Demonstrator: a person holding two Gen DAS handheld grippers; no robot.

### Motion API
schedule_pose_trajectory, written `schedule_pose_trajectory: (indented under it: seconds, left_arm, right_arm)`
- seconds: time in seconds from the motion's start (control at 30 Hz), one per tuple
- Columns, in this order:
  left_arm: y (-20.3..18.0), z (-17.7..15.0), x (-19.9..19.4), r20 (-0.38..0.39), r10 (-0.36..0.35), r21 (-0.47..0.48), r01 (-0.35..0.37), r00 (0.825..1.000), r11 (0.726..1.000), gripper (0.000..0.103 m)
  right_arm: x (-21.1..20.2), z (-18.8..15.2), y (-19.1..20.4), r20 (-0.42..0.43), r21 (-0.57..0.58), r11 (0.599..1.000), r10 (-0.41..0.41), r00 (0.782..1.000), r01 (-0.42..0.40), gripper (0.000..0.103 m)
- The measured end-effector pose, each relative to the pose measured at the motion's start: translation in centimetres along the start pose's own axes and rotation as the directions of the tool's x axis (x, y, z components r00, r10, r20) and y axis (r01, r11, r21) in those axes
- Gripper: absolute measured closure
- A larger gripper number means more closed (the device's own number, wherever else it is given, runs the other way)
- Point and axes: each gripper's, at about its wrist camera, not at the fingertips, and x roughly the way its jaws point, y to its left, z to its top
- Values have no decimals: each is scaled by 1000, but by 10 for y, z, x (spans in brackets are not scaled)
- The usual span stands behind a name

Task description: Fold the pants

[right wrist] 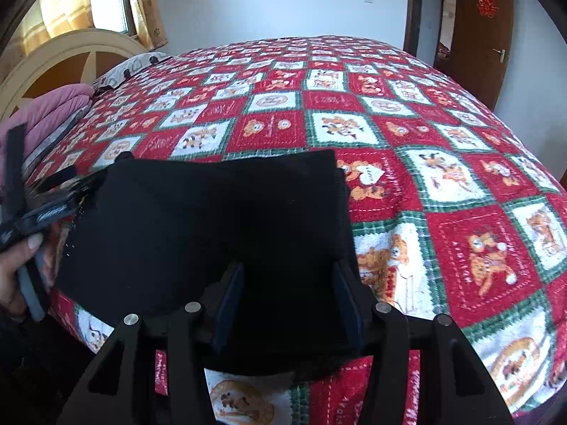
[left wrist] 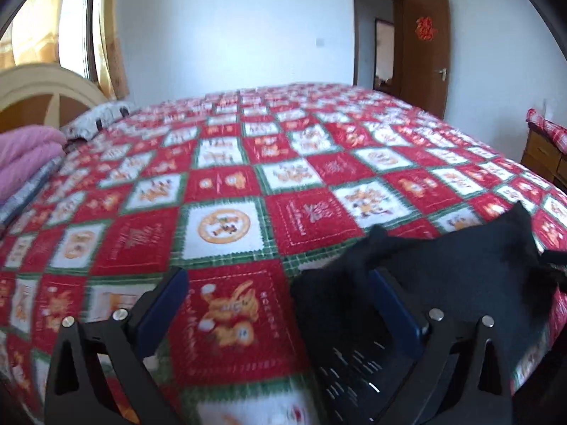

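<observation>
The black pants (right wrist: pixel 212 233) lie folded into a compact rectangle near the front edge of the bed. In the left wrist view they (left wrist: pixel 460 276) sit at the lower right, bunched against the right finger. My left gripper (left wrist: pixel 280 283) is open, its jaws wide apart over the bedspread, just left of the pants. My right gripper (right wrist: pixel 288 276) is open above the pants' near edge, with black cloth showing between its jaws. The left gripper and the hand holding it show at the left edge of the right wrist view (right wrist: pixel 39 209).
A red, white and green checked bedspread (right wrist: pixel 443 177) covers the bed. Pink folded bedding (left wrist: pixel 24 156) and a pillow (left wrist: pixel 95 117) lie by the headboard (left wrist: pixel 42 88). A wooden cabinet (left wrist: pixel 545 152) stands to the right, and an open brown door (left wrist: pixel 425 53) is behind.
</observation>
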Motion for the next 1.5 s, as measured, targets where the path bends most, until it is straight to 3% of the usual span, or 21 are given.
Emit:
schedule_pose_trajectory:
  seconds: [0.1,0.2,0.3,0.37,0.43,0.53,0.63,0.77,0.87,1.03,1.2,1.33,1.5]
  left_arm:
    - [-11,-5,-24,34,-40,26,39,999,999,0]
    - [-30,-13,-24,0,-86,75,86,996,993,0]
    - [-46,-24,-10,-52,-72,125,78,996,989,0]
    - [-49,-30,-2,-75,-57,142,67,996,988,0]
    - [-44,-32,1,-79,-84,106,92,993,990,0]
    - [-36,-33,6,-101,-129,46,134,987,990,0]
    - [-37,-34,5,-101,-120,45,125,988,991,0]
    - [-38,-35,1,-94,-109,61,115,990,991,0]
    - [-32,-38,5,-106,-146,5,148,984,989,0]
    - [-26,-41,12,-113,-196,-50,191,974,980,0]
    - [-28,-41,10,-109,-188,-42,184,976,982,0]
    - [-25,-37,-1,-105,-166,-29,164,981,986,0]
    - [-16,-40,-30,-31,-105,29,106,994,994,0]
  right_arm:
    - [-14,5,1,27,9,999,-31,999,30,50]
    - [-17,3,5,28,-20,998,-65,997,66,50]
    - [-3,-3,0,-20,-13,996,-90,996,90,48]
    - [3,-5,-7,-33,6,996,-84,996,84,35]
    - [9,-7,-18,-40,47,997,-61,997,62,30]
    - [20,-11,-37,-61,136,990,32,998,-24,29]
    - [18,-11,-33,-56,122,992,26,998,-19,29]
    - [4,-5,-32,10,140,988,58,998,-59,29]
    - [-4,-2,-36,69,174,979,96,993,-107,29]
    - [17,-8,-40,43,190,977,89,995,-95,29]
    - [12,-6,-43,83,203,971,108,991,-123,29]
    - [-3,-4,-45,141,206,977,32,989,-61,29]
    - [-35,4,-11,254,92,994,35,967,-60,29]
